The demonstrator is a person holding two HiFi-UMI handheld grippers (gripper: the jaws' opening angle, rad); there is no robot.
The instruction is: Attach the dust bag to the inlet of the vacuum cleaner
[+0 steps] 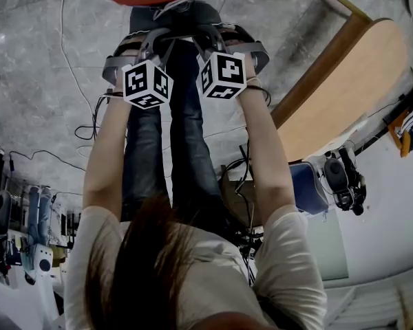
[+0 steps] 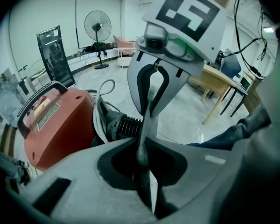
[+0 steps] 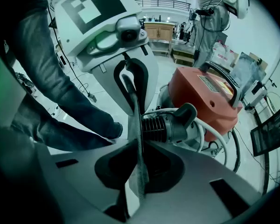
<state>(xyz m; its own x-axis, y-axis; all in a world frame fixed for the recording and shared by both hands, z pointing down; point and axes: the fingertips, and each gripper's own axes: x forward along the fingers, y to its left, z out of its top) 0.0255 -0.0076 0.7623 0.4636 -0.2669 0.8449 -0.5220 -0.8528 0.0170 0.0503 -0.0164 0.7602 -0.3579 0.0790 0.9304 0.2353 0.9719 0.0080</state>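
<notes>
Together, left gripper [image 2: 141, 157] and right gripper [image 3: 137, 157] each pinching grey dust bag [image 2: 147, 124] edge, red vacuum cleaner [image 2: 60, 120] just beyond.

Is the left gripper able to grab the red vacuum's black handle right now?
Probably not yet. The left gripper is shut on the thin grey dust bag, which the right gripper pinches too. The handle on the red vacuum looks close and unblocked, but the jaws are busy.

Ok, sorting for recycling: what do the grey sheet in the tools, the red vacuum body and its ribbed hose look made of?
Grey sheet: matte, fuzzy-edged; likely nonwoven fabric or paper. Red vacuum body: smooth, slightly glossy; probably moulded plastic. Ribbed hose: black, corrugated; flexible plastic or rubber.
</notes>
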